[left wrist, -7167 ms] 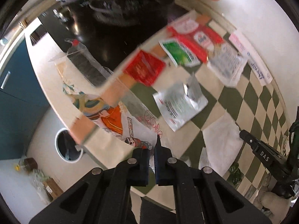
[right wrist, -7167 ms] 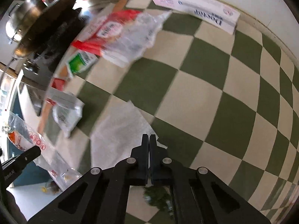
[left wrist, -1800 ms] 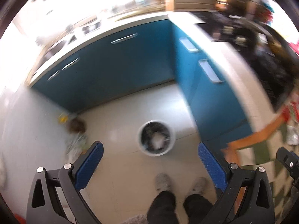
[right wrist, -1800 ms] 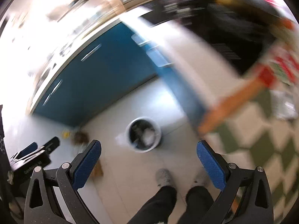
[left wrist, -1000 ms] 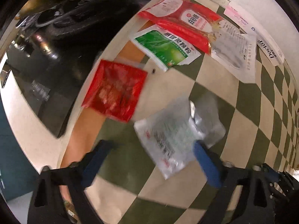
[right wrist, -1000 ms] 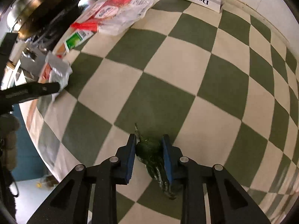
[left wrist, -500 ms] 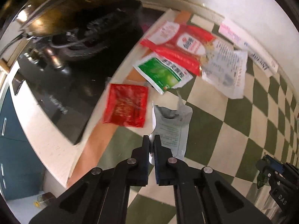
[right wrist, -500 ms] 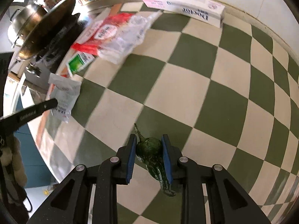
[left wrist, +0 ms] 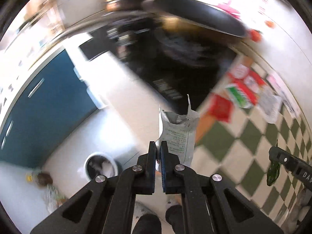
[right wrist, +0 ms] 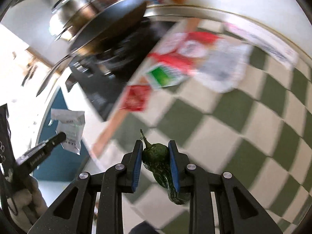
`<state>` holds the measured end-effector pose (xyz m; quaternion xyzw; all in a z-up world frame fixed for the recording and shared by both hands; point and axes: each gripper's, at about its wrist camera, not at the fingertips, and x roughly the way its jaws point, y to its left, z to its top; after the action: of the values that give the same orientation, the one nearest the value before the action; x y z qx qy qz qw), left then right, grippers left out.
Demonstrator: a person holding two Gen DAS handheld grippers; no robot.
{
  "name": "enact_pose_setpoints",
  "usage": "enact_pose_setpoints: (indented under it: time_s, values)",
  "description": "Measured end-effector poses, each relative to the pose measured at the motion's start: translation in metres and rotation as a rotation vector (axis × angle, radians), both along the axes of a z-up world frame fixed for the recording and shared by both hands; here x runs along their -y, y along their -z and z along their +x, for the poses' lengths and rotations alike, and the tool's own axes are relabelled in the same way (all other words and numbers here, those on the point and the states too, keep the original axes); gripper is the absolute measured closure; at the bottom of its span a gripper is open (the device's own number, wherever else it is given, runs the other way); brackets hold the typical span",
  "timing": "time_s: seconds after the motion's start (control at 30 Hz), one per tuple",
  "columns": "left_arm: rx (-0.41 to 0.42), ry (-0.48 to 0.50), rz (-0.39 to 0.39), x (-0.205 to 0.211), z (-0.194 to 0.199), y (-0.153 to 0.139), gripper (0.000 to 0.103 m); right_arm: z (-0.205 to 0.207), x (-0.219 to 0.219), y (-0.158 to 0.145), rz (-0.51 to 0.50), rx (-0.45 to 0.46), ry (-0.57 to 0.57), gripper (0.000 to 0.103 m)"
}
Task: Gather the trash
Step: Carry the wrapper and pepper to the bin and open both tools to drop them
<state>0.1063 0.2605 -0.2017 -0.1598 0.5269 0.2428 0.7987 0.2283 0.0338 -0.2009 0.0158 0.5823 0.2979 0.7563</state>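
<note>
My left gripper (left wrist: pixel 158 148) is shut on the lower corner of a torn silver-white pouch (left wrist: pixel 179 132), which hangs in the air past the counter edge. That pouch (right wrist: pixel 70 126) and the left gripper (right wrist: pixel 58 137) also show at the left of the right wrist view. My right gripper (right wrist: pixel 155 152) is shut on a wilted dark green pepper (right wrist: pixel 158 159), lifted above the checkered cloth (right wrist: pixel 243 120). The pepper (left wrist: pixel 274 172) shows at the right of the left wrist view. A round white trash bin (left wrist: pixel 101 166) with litter inside stands on the floor below.
Red, green and clear wrappers (right wrist: pixel 171 68) lie on the checkered cloth beside a black stove (left wrist: pixel 175 64) holding a wok (left wrist: pixel 195 23). Blue cabinets (left wrist: pixel 39 105) line the pale floor. A person's shoes and dark trousers (left wrist: pixel 152 218) stand near the bin. A gloved hand (right wrist: pixel 23 198) holds the left gripper.
Both grippers have lifted and swung away from the cloth toward the counter edge, carrying the pouch and the pepper. The bin and floor have come into the left wrist view.
</note>
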Motion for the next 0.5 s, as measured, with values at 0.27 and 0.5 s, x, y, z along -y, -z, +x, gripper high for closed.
enact_pose_setpoints:
  time_s: [0.27,0.5]
  values:
    - [-0.044,-0.305,-0.051,-0.11,-0.138,0.046,0.101,-0.088,-0.157,0.041,0.063,-0.157,-0.244,0.075]
    - [-0.096,-0.492,-0.227,-0.196,-0.232,0.166,0.101,-0.175,-0.281,0.147,-0.008,-0.231,-0.408,0.075]
